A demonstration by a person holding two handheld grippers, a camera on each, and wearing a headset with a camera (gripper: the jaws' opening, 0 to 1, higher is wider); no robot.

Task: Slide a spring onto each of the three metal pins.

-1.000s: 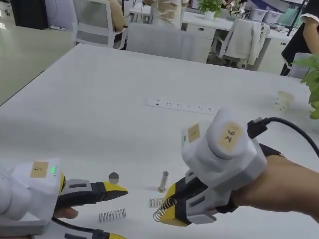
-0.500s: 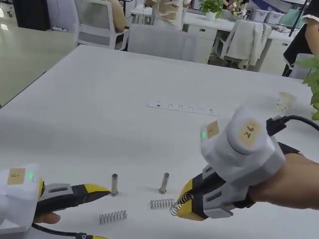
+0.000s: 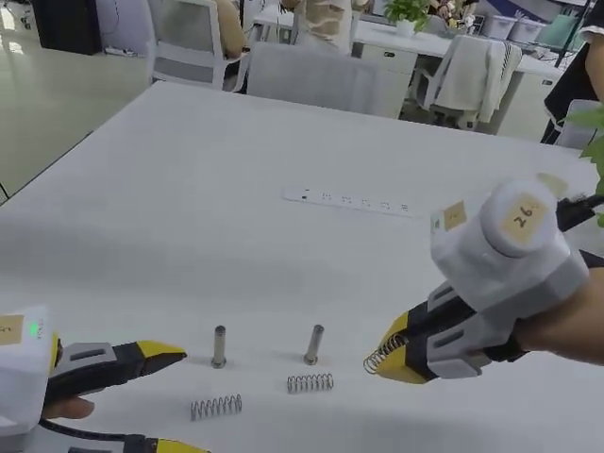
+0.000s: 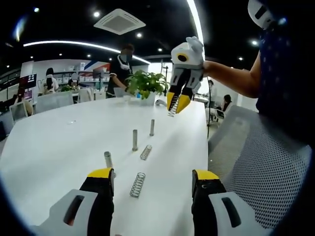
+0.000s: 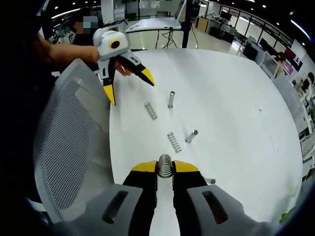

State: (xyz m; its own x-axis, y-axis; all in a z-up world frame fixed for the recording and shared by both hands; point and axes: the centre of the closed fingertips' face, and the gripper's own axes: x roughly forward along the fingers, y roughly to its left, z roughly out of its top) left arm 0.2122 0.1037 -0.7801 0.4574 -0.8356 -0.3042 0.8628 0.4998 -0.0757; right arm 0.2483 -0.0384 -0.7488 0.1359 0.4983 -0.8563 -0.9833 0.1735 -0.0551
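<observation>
Three pins, all bare, and not a spring on any of them yet. Take the middle pin [image 3: 313, 343] as the marker. The left pin [image 3: 219, 345] stands upright to one side of it. The third pin [image 5: 209, 181] is on the other side, close under the right gripper [image 3: 396, 360]. They stand on end on the white table [image 3: 189, 189], and that looks deliberate, so a coil can drop straight down over each top.

One loose spring [image 3: 310, 382] lies flat just in front of the middle pin, on the person's side. A second loose spring [image 3: 215, 407] lies further left, nearer the left pin. Both are within easy reach.

Now the right gripper: it is up off the table, to the right of the middle pin, jaws squeezed almost together on the held spring [image 3: 380, 356]. It pinches the coil by one end, so the rest juts out free past the yellow tips. My read is that this grip leaves the open bore leading, ready to be lined up over a pin and let slide.

The left gripper [image 3: 177, 400] hangs low, out beyond the left pin, jaws spread wide with nothing between them. I'd say it is waiting there for the next spring, or to steady a pin.

The tricky part looks like the alignment, a thin coil mouth onto a narrow pin top.
</observation>
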